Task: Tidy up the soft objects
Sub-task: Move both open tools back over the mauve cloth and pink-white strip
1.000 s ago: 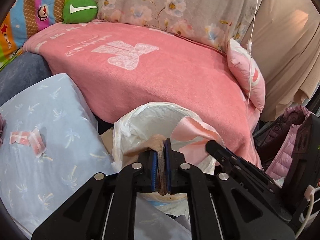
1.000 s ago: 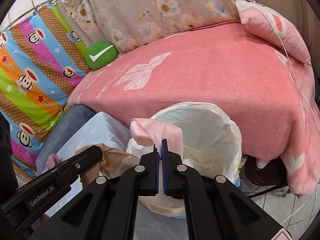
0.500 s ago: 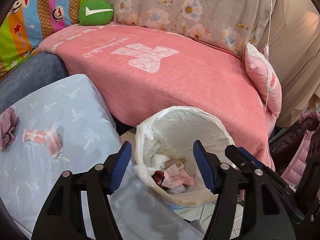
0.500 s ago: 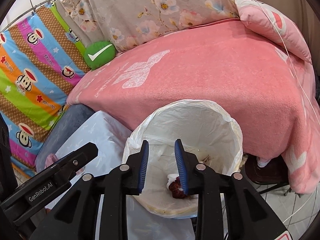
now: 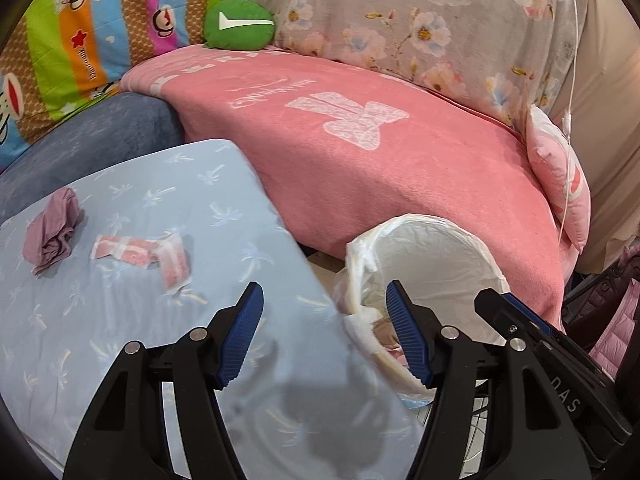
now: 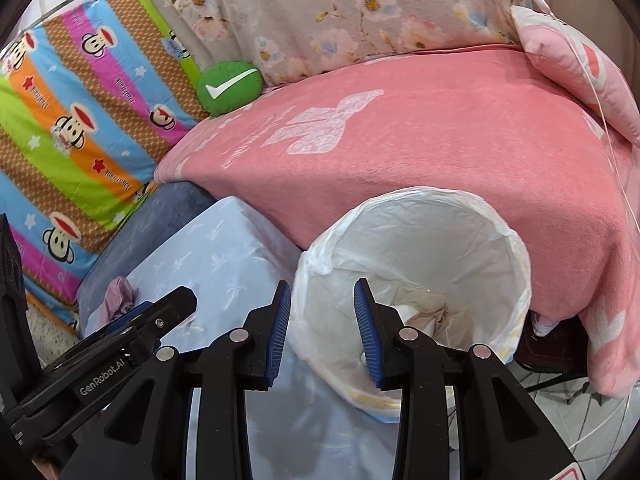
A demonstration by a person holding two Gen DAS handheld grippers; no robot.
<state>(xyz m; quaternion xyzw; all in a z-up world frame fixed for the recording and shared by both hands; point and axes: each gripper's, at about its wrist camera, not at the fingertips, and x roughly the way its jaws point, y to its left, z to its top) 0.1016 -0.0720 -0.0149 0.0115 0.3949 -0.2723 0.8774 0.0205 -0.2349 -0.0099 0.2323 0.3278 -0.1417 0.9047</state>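
A white-lined bin stands beside the pale blue cushion. Scraps of brown and pink cloth lie in its bottom. On the cushion lie a crumpled mauve cloth and a pink-and-white checked cloth. My left gripper is open and empty, hanging over the cushion's right edge by the bin. My right gripper is open and empty too, over the bin's left rim. The other gripper's black body shows at lower left in the right wrist view.
A pink blanket covers the sofa behind the bin. A green round cushion, a floral cover, a striped monkey-print sheet and a small pink pillow surround it. A pink puffer jacket lies at right.
Both grippers opened and dropped the brown and pink cloths into the bin. The left gripper has since swung left toward the blue cushion; the right one has opened wider.
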